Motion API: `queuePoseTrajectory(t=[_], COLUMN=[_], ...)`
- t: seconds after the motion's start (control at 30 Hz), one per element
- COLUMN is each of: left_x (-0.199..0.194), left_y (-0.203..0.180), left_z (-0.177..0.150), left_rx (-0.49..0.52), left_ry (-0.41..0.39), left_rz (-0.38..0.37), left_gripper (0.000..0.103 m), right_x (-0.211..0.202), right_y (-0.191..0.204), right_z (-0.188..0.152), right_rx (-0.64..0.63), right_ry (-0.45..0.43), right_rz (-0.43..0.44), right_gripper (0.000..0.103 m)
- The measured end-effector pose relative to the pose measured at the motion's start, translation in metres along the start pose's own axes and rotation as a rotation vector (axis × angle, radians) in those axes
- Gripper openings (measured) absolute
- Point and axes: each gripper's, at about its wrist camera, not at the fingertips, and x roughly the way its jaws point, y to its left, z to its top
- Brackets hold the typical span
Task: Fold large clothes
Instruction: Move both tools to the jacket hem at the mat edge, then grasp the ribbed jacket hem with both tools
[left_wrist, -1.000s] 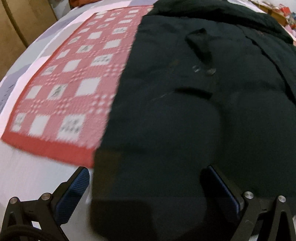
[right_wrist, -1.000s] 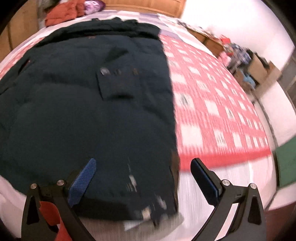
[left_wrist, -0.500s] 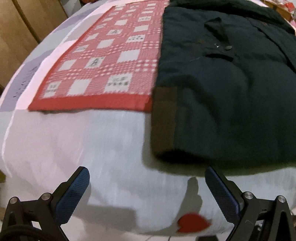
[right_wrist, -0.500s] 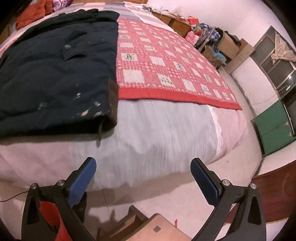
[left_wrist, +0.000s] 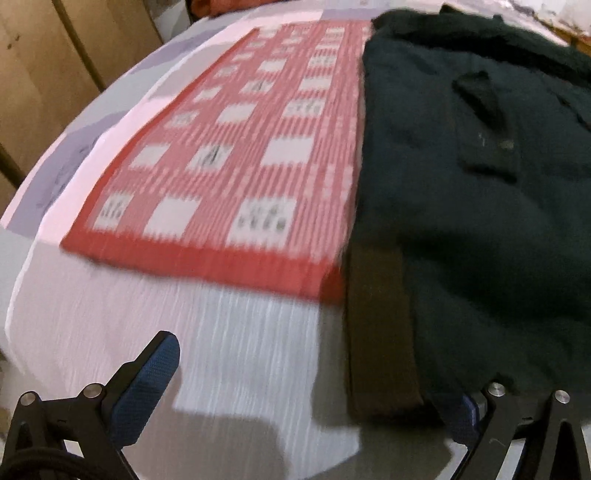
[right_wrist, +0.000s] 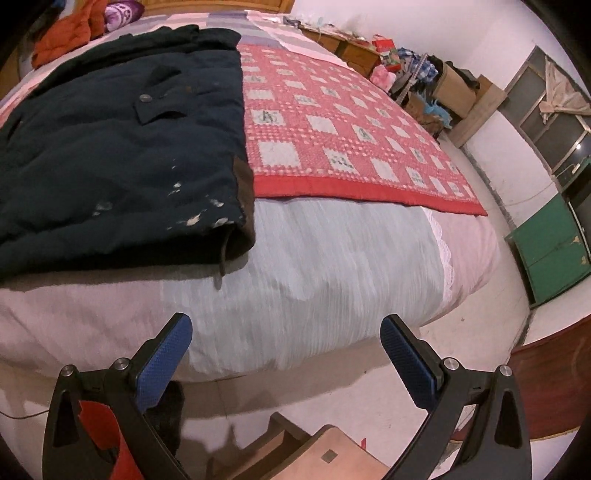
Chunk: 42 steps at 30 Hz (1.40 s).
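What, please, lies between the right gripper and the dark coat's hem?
Only bare pale bedsheet separates the right gripper from the dark coat, seen in the right wrist view.

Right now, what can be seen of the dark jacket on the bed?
The dark padded jacket lies spread flat on the bed, partly over the red checked blanket. It has a snap-buttoned pocket flap, a brown band along its near edge, and whitish flecks near the hem. Its hem reaches the bed's near edge. Neither hand-held gripper holds it.

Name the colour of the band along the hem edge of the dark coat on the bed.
Brown. The band runs along the dark coat; it shows best in the left wrist view.
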Motion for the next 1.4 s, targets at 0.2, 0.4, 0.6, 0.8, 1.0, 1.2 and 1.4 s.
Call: queuePoseTrajectory(t=[0.2,0.4,0.6,0.8,1.0,1.2,1.4], left_x=[-0.002,0.007,0.013,0.028,0.031,0.023,0.026], left_y=[0.003,-0.001,-0.002,-0.005,-0.007,-0.006,-0.022], left_z=[0.021,0.022,0.024,0.015,0.008,-0.004,-0.001], left_rx=[-0.034,-0.029,-0.007,0.013,0.013,0.027,0.052], left_ry=[-0.047,-0.037,-0.041,-0.009,-0.016,-0.017,-0.039], left_rz=[-0.022,-0.017,-0.02,-0.062,-0.124,-0.161,-0.219], left_gripper=[0.103,0.103,0.103,0.102,0.096,0.08,0.039], right_x=[0.009,0.019,0.038,0.05,0.061,0.07,0.076], right_y=[-0.01,0.002,-0.002,0.003,0.022,0.024,0.023], right_z=[0.008,0.024,0.053,0.062,0.076,0.079,0.082], right_rx=[0.021,0.013,0.063,0.126,0.077,0.091,0.138], right_ry=[-0.014,-0.042,-0.092,-0.083,-0.073,-0.054,-0.031], right_rz=[-0.052,-0.021,-0.104,-0.033,0.011,0.03,0.046], right_gripper=[0.103,0.103,0.103,0.084,0.077,0.077,0.076])
